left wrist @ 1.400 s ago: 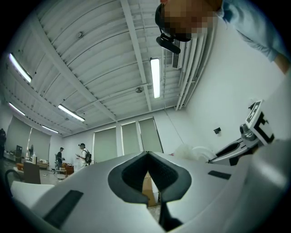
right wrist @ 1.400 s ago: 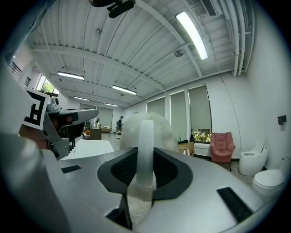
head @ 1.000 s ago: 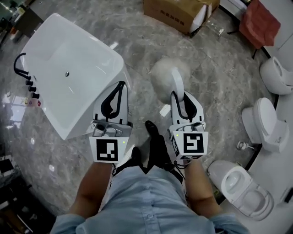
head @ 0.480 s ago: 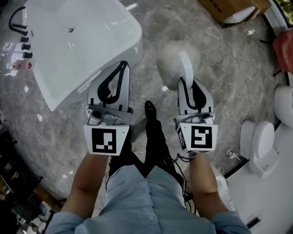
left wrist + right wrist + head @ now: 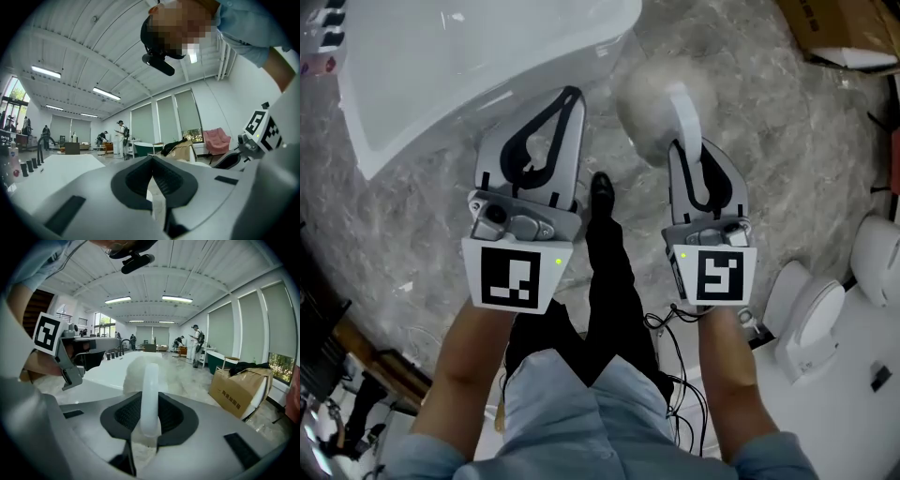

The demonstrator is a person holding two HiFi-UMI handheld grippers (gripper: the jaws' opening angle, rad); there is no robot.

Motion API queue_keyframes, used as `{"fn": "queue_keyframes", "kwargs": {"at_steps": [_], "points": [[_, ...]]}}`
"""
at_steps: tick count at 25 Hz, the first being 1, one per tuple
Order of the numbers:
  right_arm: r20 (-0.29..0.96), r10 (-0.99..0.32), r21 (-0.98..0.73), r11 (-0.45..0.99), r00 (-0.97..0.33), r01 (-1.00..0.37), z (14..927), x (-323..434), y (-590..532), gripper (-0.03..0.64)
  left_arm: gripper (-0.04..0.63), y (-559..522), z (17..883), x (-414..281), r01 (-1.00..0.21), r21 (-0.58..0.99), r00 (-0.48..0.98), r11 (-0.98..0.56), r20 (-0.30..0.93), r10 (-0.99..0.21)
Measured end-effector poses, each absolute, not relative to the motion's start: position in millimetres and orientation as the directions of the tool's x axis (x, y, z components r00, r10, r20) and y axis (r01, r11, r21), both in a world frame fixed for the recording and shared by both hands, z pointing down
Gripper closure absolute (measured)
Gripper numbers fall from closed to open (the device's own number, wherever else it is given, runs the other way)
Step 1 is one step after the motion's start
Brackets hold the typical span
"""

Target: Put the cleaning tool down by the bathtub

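Note:
My right gripper (image 5: 687, 150) is shut on the white handle (image 5: 150, 394) of the cleaning tool (image 5: 661, 103), a fluffy white duster head with a curved plastic handle. The duster head hangs over the marble floor, a little right of the bathtub's corner. The white bathtub (image 5: 441, 66) fills the upper left of the head view and shows beyond the duster (image 5: 140, 371) in the right gripper view. My left gripper (image 5: 567, 98) is shut with nothing in it, its tips over the floor just below the tub's rim (image 5: 61, 168).
A cardboard box (image 5: 848, 33) lies at the upper right, also in the right gripper view (image 5: 236, 390). White toilets (image 5: 811, 314) stand at the right. Black taps (image 5: 112, 354) sit on the tub's far end. The person's black shoe (image 5: 602, 187) is between the grippers.
The view has shifted forward: the bathtub slid up and left in the head view, and both grippers now sit closer to its near corner. The duster stays held in the right gripper.

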State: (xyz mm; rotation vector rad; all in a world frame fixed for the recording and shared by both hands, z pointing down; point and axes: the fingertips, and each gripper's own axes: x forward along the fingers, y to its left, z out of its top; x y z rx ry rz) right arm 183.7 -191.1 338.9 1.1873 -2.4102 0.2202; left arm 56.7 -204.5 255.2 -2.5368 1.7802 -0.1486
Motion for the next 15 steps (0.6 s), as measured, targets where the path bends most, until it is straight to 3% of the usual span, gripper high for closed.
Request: {"fn": "queue_keyframes", "kwargs": {"at_steps": [15], "points": [[0.535,-0.563,0.059,0.768,-0.630,-0.637,496.4,147.6,-192.2,0.518,0.580,-201.2,408.5,23.3,-0.967,-0.018,0.249,-0.254,0.134,-0.959]]}}
